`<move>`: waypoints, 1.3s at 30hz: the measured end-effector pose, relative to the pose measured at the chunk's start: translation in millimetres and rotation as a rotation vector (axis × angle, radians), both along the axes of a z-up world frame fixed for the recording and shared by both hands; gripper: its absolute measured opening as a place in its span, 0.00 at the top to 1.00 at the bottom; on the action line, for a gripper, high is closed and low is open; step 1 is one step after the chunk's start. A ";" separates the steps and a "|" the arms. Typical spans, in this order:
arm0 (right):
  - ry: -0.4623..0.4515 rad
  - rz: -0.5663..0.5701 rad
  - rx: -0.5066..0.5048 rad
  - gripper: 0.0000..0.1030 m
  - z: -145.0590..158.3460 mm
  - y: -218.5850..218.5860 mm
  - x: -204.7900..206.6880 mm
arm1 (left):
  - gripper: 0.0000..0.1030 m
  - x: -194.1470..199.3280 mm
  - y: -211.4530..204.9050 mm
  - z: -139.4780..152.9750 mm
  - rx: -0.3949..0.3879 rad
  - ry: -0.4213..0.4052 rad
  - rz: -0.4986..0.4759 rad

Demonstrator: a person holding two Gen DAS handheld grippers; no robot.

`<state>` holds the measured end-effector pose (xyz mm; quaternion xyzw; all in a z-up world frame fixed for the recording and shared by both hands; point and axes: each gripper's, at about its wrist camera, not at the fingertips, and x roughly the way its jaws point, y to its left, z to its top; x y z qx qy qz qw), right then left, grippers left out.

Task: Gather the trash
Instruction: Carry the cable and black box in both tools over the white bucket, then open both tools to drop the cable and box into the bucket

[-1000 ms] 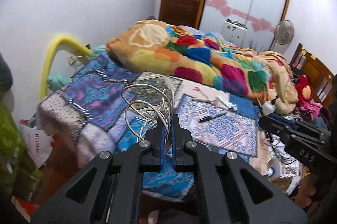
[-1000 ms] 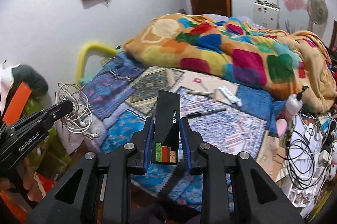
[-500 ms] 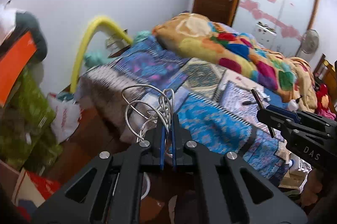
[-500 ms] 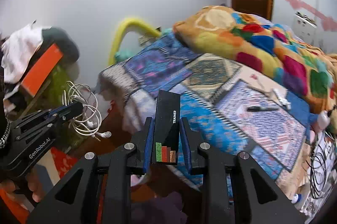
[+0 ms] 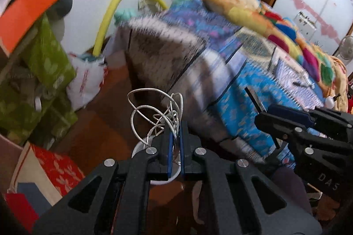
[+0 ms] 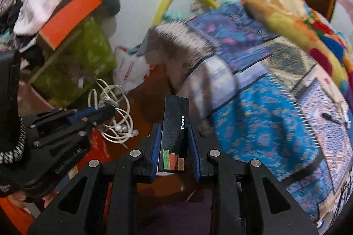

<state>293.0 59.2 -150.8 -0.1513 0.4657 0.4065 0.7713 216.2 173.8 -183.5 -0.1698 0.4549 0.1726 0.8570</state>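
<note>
Trash held over the floor by the bed

The white cord tangle (image 5: 158, 115) is pinched tight in the left gripper (image 5: 174, 146). The black box (image 6: 175, 133) is squeezed in the right gripper (image 6: 174, 151). Both hang above the brown floor (image 5: 106, 124), beside the bed (image 5: 242, 71).

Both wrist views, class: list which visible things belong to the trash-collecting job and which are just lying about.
Job:
- left gripper, shut on tangled white earphones
- right gripper, shut on black box marked TRAINER

Lying about:
- patterned bedspread
- colourful blanket
- yellow tube
- green bag
</note>
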 end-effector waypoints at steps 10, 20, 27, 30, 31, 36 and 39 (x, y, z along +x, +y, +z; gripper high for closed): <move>0.139 0.102 -0.134 0.78 -74.7 50.4 5.4 | 0.96 1.3 28.5 -95.8 -0.148 0.191 0.045; 0.325 0.099 -0.234 0.77 -145.3 82.1 22.2 | 0.96 9.3 46.6 -152.4 -0.237 0.298 0.090; 0.359 0.099 -0.255 0.59 -154.3 98.6 23.5 | 0.75 6.5 54.7 -168.6 -0.281 0.343 0.163; 0.349 0.089 -0.249 0.55 -151.9 96.9 24.7 | 0.70 4.4 55.7 -165.6 -0.270 0.341 0.166; 0.345 0.093 -0.251 0.55 -150.7 96.2 24.2 | 0.70 3.5 56.3 -163.2 -0.265 0.336 0.164; 0.289 0.106 -0.248 0.55 -138.1 89.5 21.3 | 0.70 -2.3 56.6 -142.0 -0.222 0.306 0.158; 0.263 0.106 -0.230 0.55 -125.4 82.2 19.8 | 0.70 -5.4 56.0 -125.3 -0.193 0.283 0.158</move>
